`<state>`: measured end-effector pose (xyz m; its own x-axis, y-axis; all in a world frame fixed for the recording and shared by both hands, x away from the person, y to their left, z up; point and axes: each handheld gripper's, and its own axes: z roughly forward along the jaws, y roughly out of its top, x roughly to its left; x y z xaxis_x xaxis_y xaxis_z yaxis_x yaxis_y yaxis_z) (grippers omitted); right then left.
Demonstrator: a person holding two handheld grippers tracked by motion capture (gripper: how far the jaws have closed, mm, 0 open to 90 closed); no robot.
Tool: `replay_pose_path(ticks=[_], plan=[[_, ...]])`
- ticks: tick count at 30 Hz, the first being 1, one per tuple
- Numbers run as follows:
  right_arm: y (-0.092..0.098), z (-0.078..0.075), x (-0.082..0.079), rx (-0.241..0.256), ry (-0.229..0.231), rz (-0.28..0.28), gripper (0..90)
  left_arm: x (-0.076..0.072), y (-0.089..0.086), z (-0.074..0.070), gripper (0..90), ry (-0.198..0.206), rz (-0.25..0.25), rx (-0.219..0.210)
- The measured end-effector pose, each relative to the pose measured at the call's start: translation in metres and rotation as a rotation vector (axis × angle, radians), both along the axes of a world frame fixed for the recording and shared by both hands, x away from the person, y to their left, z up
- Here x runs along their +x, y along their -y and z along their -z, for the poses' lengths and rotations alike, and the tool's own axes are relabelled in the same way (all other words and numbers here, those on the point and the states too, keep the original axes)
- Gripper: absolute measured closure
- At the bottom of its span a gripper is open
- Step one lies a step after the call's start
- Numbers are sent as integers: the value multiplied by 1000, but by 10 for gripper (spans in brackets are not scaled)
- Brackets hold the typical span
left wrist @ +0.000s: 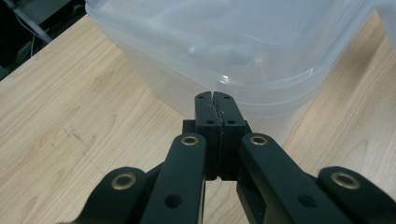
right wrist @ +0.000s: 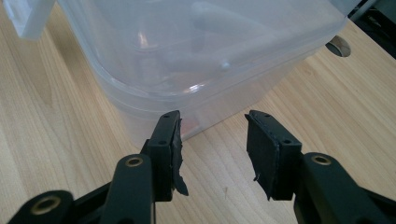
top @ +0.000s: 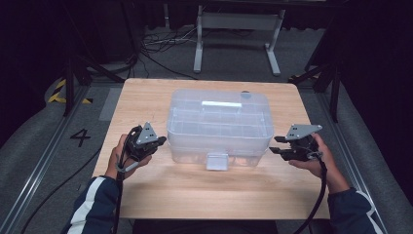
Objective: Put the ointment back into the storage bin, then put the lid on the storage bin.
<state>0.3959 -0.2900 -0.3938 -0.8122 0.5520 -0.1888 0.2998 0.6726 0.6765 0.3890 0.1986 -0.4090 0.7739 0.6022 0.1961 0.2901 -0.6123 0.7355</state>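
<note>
A clear plastic storage box (top: 219, 124) with a closed lid and a front latch (top: 216, 161) sits in the middle of the wooden table (top: 204, 190). My left gripper (top: 160, 142) is just left of the box, its jaws pressed together with nothing between them; in the left gripper view its tips (left wrist: 215, 96) point at the box's corner (left wrist: 261, 88). My right gripper (top: 275, 145) hovers just right of the box with its jaws apart. In the right gripper view its empty gap (right wrist: 212, 128) faces the box's lower corner (right wrist: 187, 98).
A round cable hole (right wrist: 339, 45) is in the table behind the box. Beyond the table stand a white desk frame (top: 237, 34) and loose cables (top: 160, 46) on the grey floor. A "4" is marked on the floor (top: 80, 137) at left.
</note>
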Motion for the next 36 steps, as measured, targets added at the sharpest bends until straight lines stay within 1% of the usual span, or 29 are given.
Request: replay_pose_path(ticks=[2,4,5,6,7,9,10,12,14,16,17,19,20,22,23,24,27,28,30,31,33,34,36], plan=[[0,0,-1,3,-3,0,545,-1,0,0,895,15,-5,4],[0,1,-2,0,-3,2,535,-2,-1,2,833,12,-9,11],[0,2,-2,-6,-2,1,530,-3,-2,4,813,3,-3,7],[0,2,-2,-6,-2,1,530,-3,-2,4,811,3,-3,7],[0,3,-3,-12,-2,0,526,-4,-2,5,811,-4,2,14],[0,2,-3,-14,-2,-1,518,-7,-2,8,779,0,-3,42],[0,2,-3,-12,2,-2,514,-10,-2,9,769,-1,-1,49],[-3,1,-3,-23,4,-14,505,-14,-2,9,703,5,-4,56],[-4,1,-3,-35,11,-12,488,-16,-3,10,650,1,1,60],[-3,1,-3,-25,1,-14,482,-19,-5,10,595,5,-6,78],[-3,1,-3,-29,0,-17,478,-21,-7,11,589,1,-4,75],[-3,2,-4,-56,2,-25,470,-23,-9,11,552,0,-7,77],[-4,1,-6,-68,3,-28,466,-25,-10,12,530,0,-12,80],[-5,0,-8,-77,5,-36,457,-27,-14,13,482,-4,-25,90],[-5,0,-9,-86,6,-37,454,-28,-16,13,465,-2,-35,88],[-6,-1,-11,-97,12,-40,453,-29,-18,13,430,-4,-39,84],[-5,-2,-14,-98,17,-36,447,-32,-20,13,370,-8,-44,86],[-5,-2,-14,-98,17,-36,447,-33,-22,14,370,-14,-36,95],[-4,-2,-16,-112,19,-30,437,-34,-24,15,335,-21,-45,115],[-4,-1,-16,-112,19,-26,433,-34,-24,16,316,-28,-44,117],[-4,2,-16,-119,18,-21,422,-35,-26,19,300,-40,-48,137],[-4,4,-17,-127,16,-19,417,-35,-26,20,291,-44,-50,137],[-4,6,-18,-139,11,-18,412,-37,-27,21,284,-49,-45,152]])
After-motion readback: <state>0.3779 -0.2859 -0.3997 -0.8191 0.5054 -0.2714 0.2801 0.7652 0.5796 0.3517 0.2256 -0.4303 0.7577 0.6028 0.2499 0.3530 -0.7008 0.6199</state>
